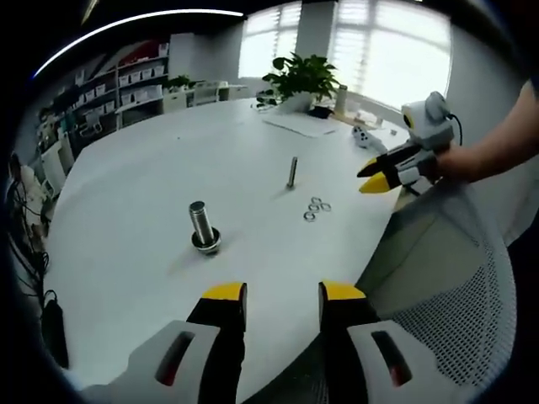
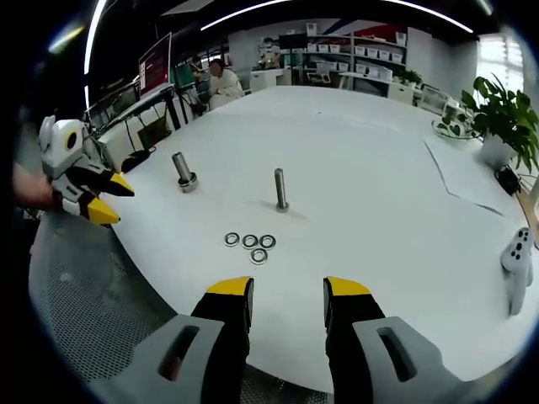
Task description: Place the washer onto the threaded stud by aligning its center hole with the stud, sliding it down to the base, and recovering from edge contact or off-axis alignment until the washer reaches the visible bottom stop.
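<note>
Nearest, right gripper [image 2: 287,299] released, jaws apart and bare above the white table's [image 2: 370,185] edge. Just beyond, four washers [image 2: 250,243] clustered flat. Farther, slim threaded stud [image 2: 280,189] upright, apart from them. Left of it, thicker bolt [image 2: 182,170] standing. Far left, left gripper [image 2: 114,198] released too. Far right, potted plant [image 2: 497,114].
</note>
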